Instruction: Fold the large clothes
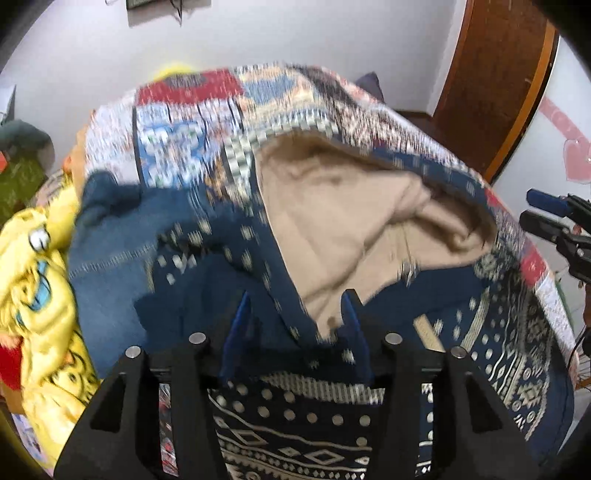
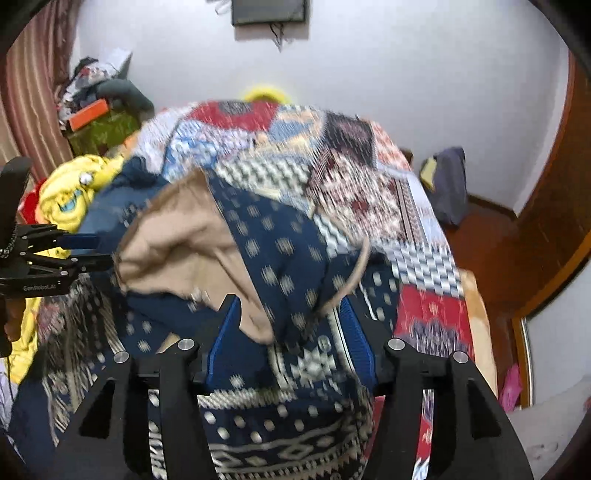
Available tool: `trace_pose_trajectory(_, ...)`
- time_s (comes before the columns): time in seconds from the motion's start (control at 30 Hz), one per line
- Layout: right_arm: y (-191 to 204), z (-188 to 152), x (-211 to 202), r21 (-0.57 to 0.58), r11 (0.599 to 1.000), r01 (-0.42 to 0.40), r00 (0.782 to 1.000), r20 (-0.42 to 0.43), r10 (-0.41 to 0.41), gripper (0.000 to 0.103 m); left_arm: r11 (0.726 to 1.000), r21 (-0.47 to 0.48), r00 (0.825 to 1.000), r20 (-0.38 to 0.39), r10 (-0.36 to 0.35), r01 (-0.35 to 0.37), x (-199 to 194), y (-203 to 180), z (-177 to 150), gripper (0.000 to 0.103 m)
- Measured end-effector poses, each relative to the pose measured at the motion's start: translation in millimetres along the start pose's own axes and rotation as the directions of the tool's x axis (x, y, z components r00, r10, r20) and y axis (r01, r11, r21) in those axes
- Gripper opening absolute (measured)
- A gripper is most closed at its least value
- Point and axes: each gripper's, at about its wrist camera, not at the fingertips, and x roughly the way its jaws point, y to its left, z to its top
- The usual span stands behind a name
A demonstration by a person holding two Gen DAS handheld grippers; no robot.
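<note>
Two wrist cameras, both close over a bed, angled down and forward

The left wrist view looks along its own tool (image 1: 295,310) down onto the navy patterned garment (image 1: 207,266), the white wall (image 1: 277,33) beyond; the right wrist view does likewise past its tool (image 2: 290,317); both share the garment's tan lining, the patchwork bedspread (image 2: 354,177) and yellow blanket (image 1: 40,288); each sees the other's tool at its frame edge.

Patterned hoodie (image 1: 207,266), open left gripper (image 1: 295,314) above

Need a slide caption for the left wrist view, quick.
Left gripper, jaws open, over a navy patterned hooded garment with tan lining on a patchwork bedspread.
</note>
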Motion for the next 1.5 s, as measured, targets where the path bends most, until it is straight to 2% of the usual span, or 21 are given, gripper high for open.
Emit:
trace_pose_trajectory(0.17,17,27,28,-0.026,0.999,-0.021,1.0,-0.008,0.021,0.052,1.0,-0.011,0.999,0.028,0.029,-0.029,7,14,32,0.056)
trace_pose_trajectory(0.37,32,36,76,-0.079,0.997,-0.015,0.996,-0.087,0.008,0.052,0.998,-0.056,1.0,-0.023,0.02,-0.021,55,34,54,0.056)
trace_pose_trajectory(0.53,25,44,97,-0.049,0.999,0.008,0.998,-0.06,-0.011,0.052,0.996,-0.092,0.998,-0.054,0.01,-0.015,94,44,67,0.056)
trace_pose_trajectory(0.57,23,47,99,-0.037,0.999,0.005,0.998,-0.064,-0.007,0.05,0.995,-0.098,0.998,-0.058,0.008,-0.014,100,45,70,0.056)
trace_pose_trajectory(0.6,21,49,101,-0.024,1.0,0.0,0.998,-0.062,-0.002,0.043,0.995,-0.102,0.998,-0.06,0.006,-0.012,105,45,73,0.056)
trace_pose_trajectory(0.67,16,54,107,0.005,1.0,-0.026,0.997,-0.069,0.026,0.031,0.994,-0.106,0.998,-0.055,-0.001,-0.004,115,44,79,0.048)
trace_pose_trajectory(0.7,14,56,109,0.018,0.999,-0.038,0.996,-0.075,0.039,0.023,0.995,-0.102,0.998,-0.054,-0.009,0.004,118,42,82,0.037)
trace_pose_trajectory(0.73,11,57,111,0.035,0.998,-0.048,0.996,-0.08,0.051,0.018,0.995,-0.097,0.998,-0.057,-0.015,0.009,121,39,85,0.019)
trace_pose_trajectory(0.77,7,58,110,0.058,0.996,-0.067,0.994,-0.082,0.071,0.013,0.995,-0.094,0.998,-0.062,-0.021,0.016,122,37,87,0.01)
trace_pose_trajectory(0.8,4,59,109,0.082,0.993,-0.088,0.992,-0.083,0.095,0.012,0.996,-0.088,0.998,-0.057,-0.023,0.018,121,34,89,0.006)
trace_pose_trajectory(0.93,-7,58,88,0.129,0.983,-0.128,0.989,-0.059,0.136,0.01,0.997,-0.041,0.997,0.022,-0.069,0.07,87,17,92,0.005)
trace_pose_trajectory(1.07,-10,50,53,0.144,0.974,-0.178,0.982,-0.032,0.184,0.01,0.991,0.043,0.987,0.095,-0.132,0.129,31,-9,84,0.005)
trace_pose_trajectory(1.17,-8,37,26,0.143,0.968,-0.205,0.977,-0.021,0.21,0.01,0.981,0.09,0.976,0.118,-0.182,0.172,-7,-26,66,0.005)
trace_pose_trajectory(1.27,-6,22,1,0.147,0.963,-0.228,0.973,-0.007,0.232,0.01,0.969,0.119,0.967,0.11,-0.23,0.217,-32,-41,42,0.005)
trace_pose_trajectory(1.4,-2,-3,-27,0.162,0.952,-0.261,0.964,-0.01,0.266,0.01,0.957,0.152,0.964,0.061,-0.259,0.247,-47,-55,8,0.005)
trace_pose_trajectory(1.5,5,-23,-36,0.163,0.949,-0.269,0.959,-0.045,0.279,0.01,0.96,0.168,0.974,-0.007,-0.226,0.223,-44,-66,-20,0.005)
